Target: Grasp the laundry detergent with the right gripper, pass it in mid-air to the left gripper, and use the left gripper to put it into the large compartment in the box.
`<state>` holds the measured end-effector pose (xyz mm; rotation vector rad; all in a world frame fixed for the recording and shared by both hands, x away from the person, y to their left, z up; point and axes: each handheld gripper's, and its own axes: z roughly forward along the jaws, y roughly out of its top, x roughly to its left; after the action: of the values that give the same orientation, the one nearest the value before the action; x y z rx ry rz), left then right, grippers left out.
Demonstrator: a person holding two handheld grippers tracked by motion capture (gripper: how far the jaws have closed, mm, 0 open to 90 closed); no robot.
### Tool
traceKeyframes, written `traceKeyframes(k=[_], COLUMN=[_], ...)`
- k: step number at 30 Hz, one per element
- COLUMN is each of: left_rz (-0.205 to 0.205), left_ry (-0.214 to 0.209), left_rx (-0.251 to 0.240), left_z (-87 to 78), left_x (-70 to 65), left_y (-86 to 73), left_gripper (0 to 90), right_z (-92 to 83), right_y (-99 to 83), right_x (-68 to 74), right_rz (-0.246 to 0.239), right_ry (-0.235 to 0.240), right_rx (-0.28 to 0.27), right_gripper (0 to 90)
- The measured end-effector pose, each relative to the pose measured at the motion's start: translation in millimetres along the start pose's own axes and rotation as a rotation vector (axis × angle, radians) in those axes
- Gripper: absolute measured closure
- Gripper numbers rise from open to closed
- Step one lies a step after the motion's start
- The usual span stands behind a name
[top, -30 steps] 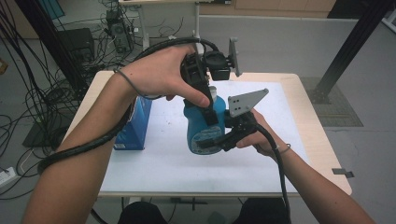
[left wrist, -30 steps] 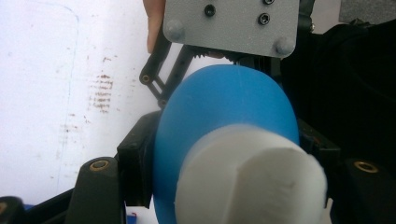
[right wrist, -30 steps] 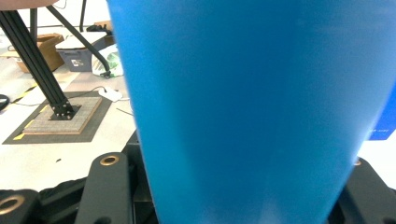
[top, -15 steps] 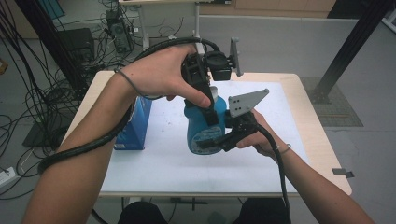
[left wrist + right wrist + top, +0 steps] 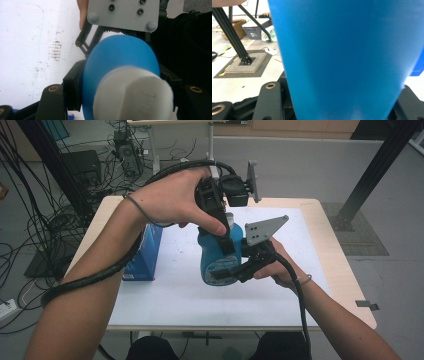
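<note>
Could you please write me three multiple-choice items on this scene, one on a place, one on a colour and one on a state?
1. Where is the blue rectangular carton?
A. on the table's left part
B. on the floor
C. in the right gripper

2. What colour is the cap of the blue plastic bottle?
A. red
B. white
C. black

3. How is the bottle held?
A. by no gripper
B. by the left gripper alone
C. by both, the right gripper lower

Answers: 1 A, it stands there in the high view; 2 B, the left gripper view shows it; 3 C, both clamp it.

Black claws (image 5: 227,247) carry grey screwed plates (image 5: 264,229), ribbed black cables (image 5: 95,277); bare forearms.
</note>
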<state>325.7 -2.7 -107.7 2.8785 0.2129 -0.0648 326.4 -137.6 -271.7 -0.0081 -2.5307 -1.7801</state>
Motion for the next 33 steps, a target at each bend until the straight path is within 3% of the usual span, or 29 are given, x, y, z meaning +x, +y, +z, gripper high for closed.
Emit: traceKeyframes(k=[15,27,33], left_rz=[-0.010,0.003,-0.001], left_ry=[0.006,0.016,0.022], left_rx=[0.000,0.027,0.036], left_z=[3.2,6.8,7.8], left_x=[2.9,3.4,2.7], left_y=[-3.6,-1.4,-0.2], left_gripper=[37.0,37.2,37.3], right_z=[3.2,6.4,6.4], right_y=[-3.0,-8.4,-10.5], right_x=[-3.3,-5.5,-5.6], right_rz=[0.002,0.004,0.026], right_ry=[0.003,0.007,0.012], right_rx=[-0.002,-0.008,-0.021], right_gripper=[42.2,41.3,39.0])
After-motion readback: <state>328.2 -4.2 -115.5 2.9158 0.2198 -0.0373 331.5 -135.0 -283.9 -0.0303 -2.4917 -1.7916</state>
